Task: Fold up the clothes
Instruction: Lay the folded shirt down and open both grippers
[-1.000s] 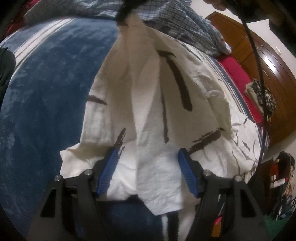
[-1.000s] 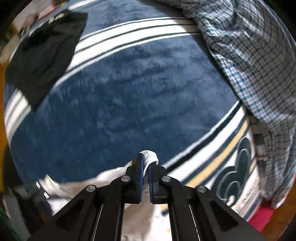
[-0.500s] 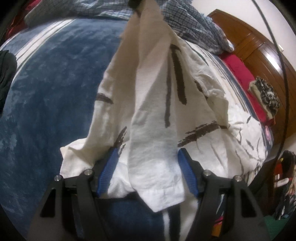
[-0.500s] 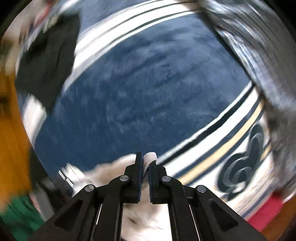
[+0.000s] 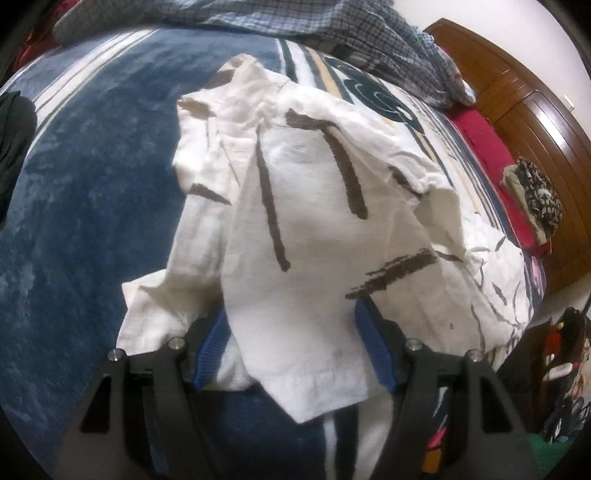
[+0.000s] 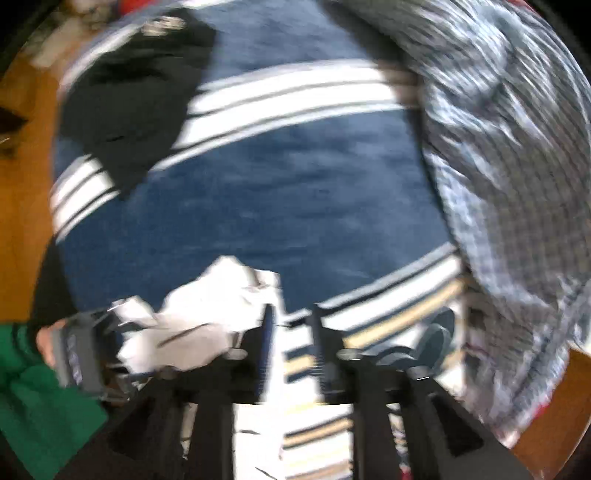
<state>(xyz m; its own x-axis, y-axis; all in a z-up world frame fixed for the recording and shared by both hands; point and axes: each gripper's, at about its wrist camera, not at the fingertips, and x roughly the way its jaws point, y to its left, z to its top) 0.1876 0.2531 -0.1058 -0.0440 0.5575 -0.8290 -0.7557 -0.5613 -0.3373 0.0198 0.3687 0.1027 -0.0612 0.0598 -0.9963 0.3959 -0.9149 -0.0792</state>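
Observation:
A white shirt with dark brush-stroke marks (image 5: 314,206) lies crumpled on the blue striped blanket (image 5: 92,184). My left gripper (image 5: 295,347) is open, its blue pads on either side of a shirt flap that drapes between them. In the blurred right wrist view my right gripper (image 6: 291,332) is open and empty, with the white shirt (image 6: 207,295) just left of its left finger.
A plaid shirt (image 5: 351,33) is heaped at the far edge of the bed, also on the right of the right wrist view (image 6: 517,166). A black garment (image 6: 129,103) lies far left. A wooden wardrobe (image 5: 535,110) stands right.
My right gripper opened and let go of the shirt's corner. The raised shirt dropped and now lies slumped on the blanket. My left gripper stayed open in place.

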